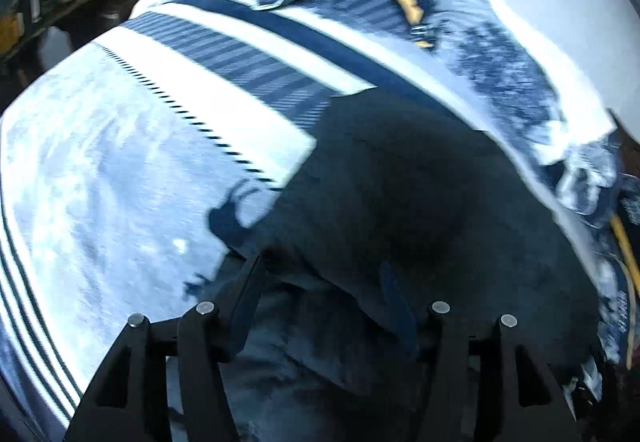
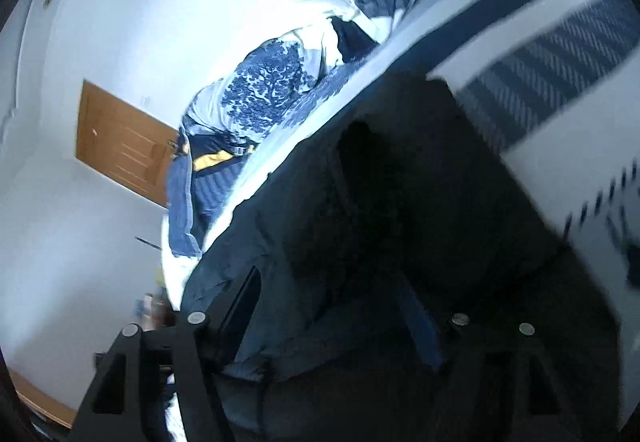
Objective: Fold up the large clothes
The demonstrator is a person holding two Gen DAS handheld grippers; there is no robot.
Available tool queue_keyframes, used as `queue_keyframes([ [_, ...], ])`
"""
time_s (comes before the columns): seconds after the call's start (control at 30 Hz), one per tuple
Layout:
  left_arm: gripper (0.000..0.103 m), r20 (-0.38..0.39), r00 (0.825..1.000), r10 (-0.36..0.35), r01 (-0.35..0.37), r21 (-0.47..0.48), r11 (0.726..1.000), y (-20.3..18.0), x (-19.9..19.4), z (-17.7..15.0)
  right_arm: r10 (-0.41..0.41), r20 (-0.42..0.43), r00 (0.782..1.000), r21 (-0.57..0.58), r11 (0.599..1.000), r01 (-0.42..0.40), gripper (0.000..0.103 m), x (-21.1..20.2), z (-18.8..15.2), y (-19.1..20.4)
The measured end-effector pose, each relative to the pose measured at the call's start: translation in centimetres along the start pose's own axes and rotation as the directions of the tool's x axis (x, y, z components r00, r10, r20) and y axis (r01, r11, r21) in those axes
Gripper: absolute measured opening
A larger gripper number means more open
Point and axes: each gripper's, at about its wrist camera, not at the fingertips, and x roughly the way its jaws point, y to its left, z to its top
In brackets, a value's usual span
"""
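Two grippers work here on one dark navy garment (image 1: 420,201) that lies on a bed cover (image 1: 100,181) with blue and white stripes. In the left wrist view the left gripper (image 1: 324,302) has its fingers spread wide, and the dark cloth fills the gap between them; whether the fingers really pinch it I cannot tell, because the fabric hides the tips. The right gripper (image 2: 332,314) looks the same — fingers well apart, the garment's edge bunched over and between them, the grip not clear.

Both pictures are blurred, so I judge that the hands are moving, probably carrying or laying an edge of the garment for a fold.

To do this step well, I think both grippers should keep the same height and the same tension, so the edge stays straight. The cloth looks thick and soft — it may sag in the middle. Other clothes (image 2: 260,101) lie in a heap at the far side of the bed; the fold should stay well apart from them.
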Motion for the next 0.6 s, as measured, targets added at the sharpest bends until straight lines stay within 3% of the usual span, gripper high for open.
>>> queue_keyframes([
  [0.03, 0.060, -0.001, 1.000, 0.003, -0.003, 0.002, 1.000, 0.1, 0.4, 0.4, -0.008, -0.004, 1.000, 0.005, 1.000, 0.008, 0.039, 0.3, 0.3, -0.4],
  [0.1, 0.060, 0.022, 0.999, 0.049, -0.050, 0.031, 0.998, -0.3, 0.9, 0.7, -0.008, -0.015, 1.000, 0.069, 0.998, 0.009, 0.014, 0.0, 0.4, -1.9],
  [0.27, 0.060, 0.045, 0.987, 0.151, -0.157, 0.160, 0.975, -2.5, 2.6, 0.7, -0.088, 0.122, 0.989, -0.039, 0.995, 0.093, 0.010, -3.7, -0.3, -0.3],
  [0.33, 0.060, 0.068, 0.978, 0.199, -0.209, 0.207, 0.956, -3.5, 3.4, 0.7, -0.152, 0.081, 0.985, -0.085, 0.984, 0.159, 0.010, -2.1, -0.2, -0.1],
  [0.4, 0.060, 0.077, 0.974, 0.215, -0.227, 0.220, 0.949, -3.6, 3.7, 1.1, -0.130, 0.050, 0.990, -0.012, 0.991, 0.131, 0.010, -2.1, -0.3, -1.3],
  [0.5, 0.061, 0.034, 0.977, 0.208, -0.210, 0.230, 0.950, -3.8, 4.7, 1.7, -0.170, 0.057, 0.984, -0.047, 0.984, 0.173, 0.010, -2.0, -0.1, -1.4],
  [0.6, 0.060, 0.024, 0.988, 0.154, -0.156, 0.214, 0.964, -3.2, 3.3, 1.8, -0.257, -0.064, 0.964, -0.057, 0.966, 0.254, 0.017, 0.5, -0.3, -2.6],
])
